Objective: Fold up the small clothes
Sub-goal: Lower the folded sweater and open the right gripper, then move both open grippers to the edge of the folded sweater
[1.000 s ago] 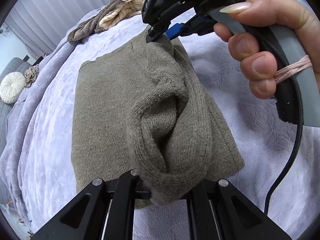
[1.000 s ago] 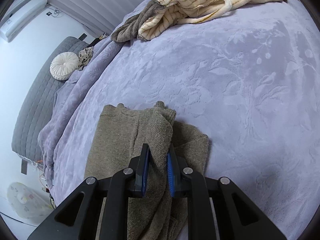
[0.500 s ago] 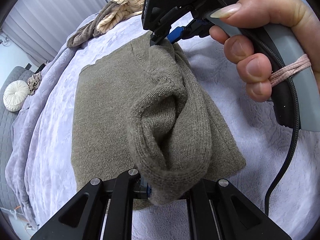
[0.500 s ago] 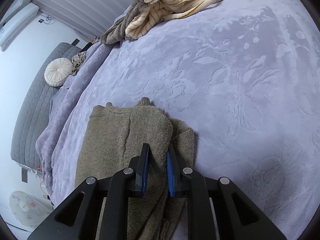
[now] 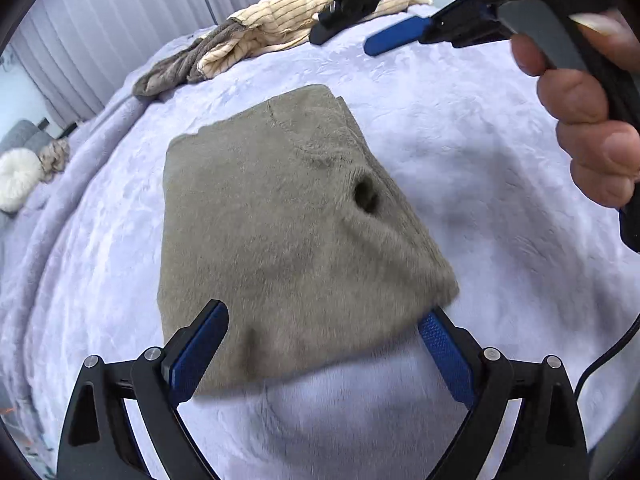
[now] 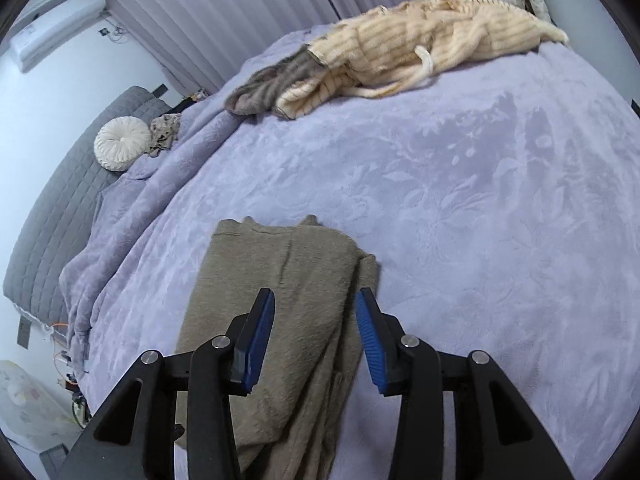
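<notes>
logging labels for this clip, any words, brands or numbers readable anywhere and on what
None: no text can be read in either view.
Sweater: plain knit, no tag or print showing.
Striped clothes: stripes only, no lettering.
Wall unit: no mark can be made out, too small.
Left gripper and right gripper: no lettering showing.
</notes>
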Tool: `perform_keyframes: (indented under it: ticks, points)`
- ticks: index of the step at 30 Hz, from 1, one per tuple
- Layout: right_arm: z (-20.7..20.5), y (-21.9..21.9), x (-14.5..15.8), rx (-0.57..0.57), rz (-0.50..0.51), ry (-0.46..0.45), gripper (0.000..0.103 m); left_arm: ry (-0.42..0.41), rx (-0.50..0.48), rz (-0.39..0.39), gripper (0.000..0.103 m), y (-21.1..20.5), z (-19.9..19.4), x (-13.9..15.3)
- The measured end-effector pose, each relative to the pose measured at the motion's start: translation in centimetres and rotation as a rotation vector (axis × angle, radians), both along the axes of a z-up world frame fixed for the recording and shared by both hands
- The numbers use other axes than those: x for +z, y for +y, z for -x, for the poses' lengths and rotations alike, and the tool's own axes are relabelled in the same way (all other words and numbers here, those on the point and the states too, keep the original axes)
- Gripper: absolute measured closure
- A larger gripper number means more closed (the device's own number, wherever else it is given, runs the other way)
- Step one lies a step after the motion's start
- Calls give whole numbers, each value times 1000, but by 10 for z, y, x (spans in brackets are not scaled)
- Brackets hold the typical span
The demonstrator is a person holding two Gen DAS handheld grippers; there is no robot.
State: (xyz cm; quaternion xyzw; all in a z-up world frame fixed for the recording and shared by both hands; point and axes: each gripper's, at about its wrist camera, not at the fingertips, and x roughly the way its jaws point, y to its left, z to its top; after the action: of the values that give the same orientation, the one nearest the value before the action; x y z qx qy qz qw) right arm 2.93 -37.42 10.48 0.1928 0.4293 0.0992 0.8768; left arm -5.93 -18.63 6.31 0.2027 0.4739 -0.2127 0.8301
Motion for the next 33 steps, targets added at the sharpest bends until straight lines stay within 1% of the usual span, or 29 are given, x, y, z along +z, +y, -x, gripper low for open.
perform_keyframes:
  ticks: [2, 4, 6, 8, 10, 11, 13, 14, 16, 17, 18, 19, 22, 24, 26, 28, 30, 33]
  points:
    - [11, 21, 11, 69, 6, -30, 56, 66, 1, 89, 7, 22, 1, 3]
    - [15, 40, 11, 122, -16, -29, 53, 107, 28, 146, 7, 41, -2, 5]
    - [17, 59, 1, 181, -51, -4, 53, 143, 79, 211, 7, 64, -10, 5]
    - [17, 77, -14, 214, -29, 37, 53, 177, 160, 266, 7, 87, -23, 3]
    - [21, 85, -30, 225, -3, 74, 53, 208, 232, 323, 7, 105, -36, 0]
    - [25, 86, -37, 221, 9, 87, 53, 220, 265, 337, 7, 112, -43, -3]
    - [32, 80, -52, 181, 54, 103, 53, 228, 286, 331, 7, 113, -52, -10]
    - [37, 74, -60, 154, 56, 115, 53, 231, 294, 317, 7, 114, -55, -15]
    - [47, 58, -72, 119, -1, 116, 54, 263, 313, 250, 7, 110, -64, -37]
    - [51, 53, -75, 111, -24, 114, 54, 303, 308, 234, 7, 110, -72, -49]
    - [54, 51, -78, 110, -37, 115, 54, 324, 312, 246, 4, 112, -73, -58]
    - [56, 50, -79, 112, -36, 118, 54, 327, 323, 267, 3, 114, -74, -60]
    - [61, 53, -63, 112, 9, 104, 53, 310, 320, 312, 3, 117, -70, -42]
    - [61, 59, -45, 117, 42, 59, 53, 270, 296, 365, 3, 118, -70, -20]
    - [56, 63, -29, 127, 94, 12, 53, 225, 293, 381, 3, 116, -76, -3]
    - [48, 67, -20, 129, 135, -10, 51, 192, 294, 375, 3, 108, -91, 8]
    - [33, 69, -20, 133, 148, 1, 51, 177, 307, 353, 3, 104, -109, 11]
    - [12, 67, -28, 127, 154, 29, 51, 181, 328, 327, 3, 97, -135, 4]
